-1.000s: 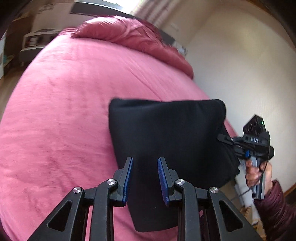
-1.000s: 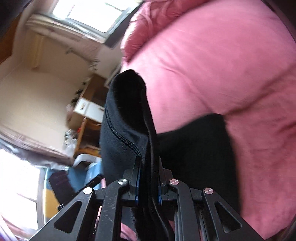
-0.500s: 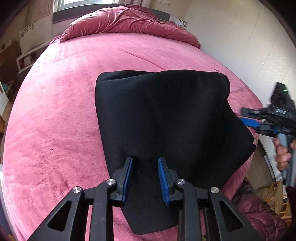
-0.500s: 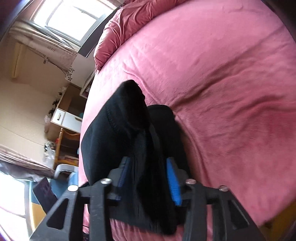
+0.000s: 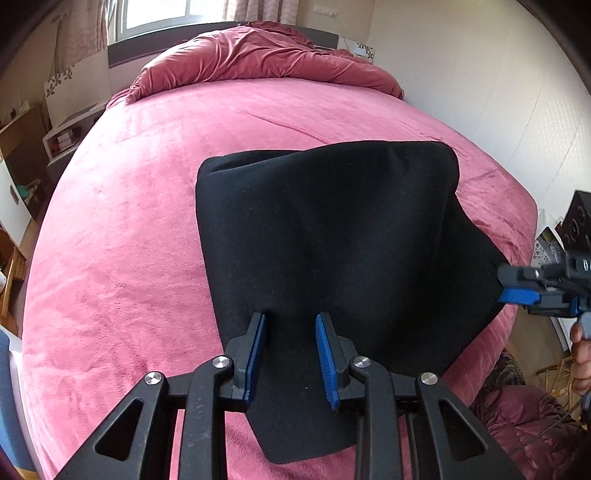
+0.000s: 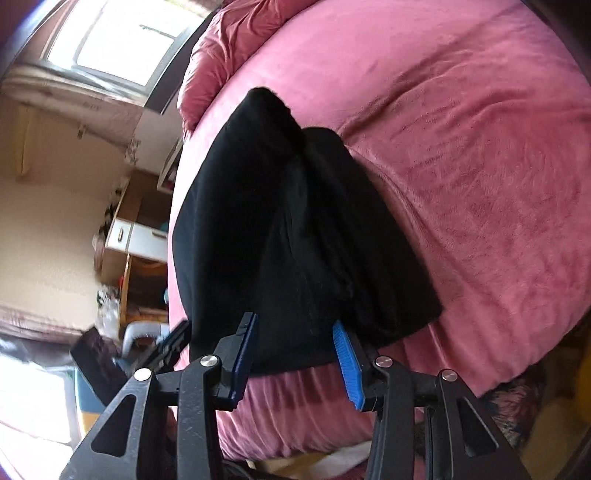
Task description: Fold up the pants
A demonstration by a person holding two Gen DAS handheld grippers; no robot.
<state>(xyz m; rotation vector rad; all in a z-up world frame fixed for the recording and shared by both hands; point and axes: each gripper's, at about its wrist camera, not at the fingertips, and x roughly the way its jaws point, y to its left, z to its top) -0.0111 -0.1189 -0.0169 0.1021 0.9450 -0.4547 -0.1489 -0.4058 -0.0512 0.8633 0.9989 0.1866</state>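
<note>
Black pants [image 5: 325, 236] — folded — on pink bed [image 5: 129, 240].

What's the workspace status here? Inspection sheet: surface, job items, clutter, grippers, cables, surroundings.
Surface: pink bedspread, mostly smooth; bunched duvet at the far end.
Job items: black pants folded into a pad near the bed's front edge, one corner raised.
Clutter: nothing seen on the bed.
Grippers: left gripper open over the pants' near edge; right gripper open at the other side, fabric between its fingers, not pinched.
Cables: thin cable hanging below the right handle.
Surroundings: window, shelf unit, white wall.
</note>
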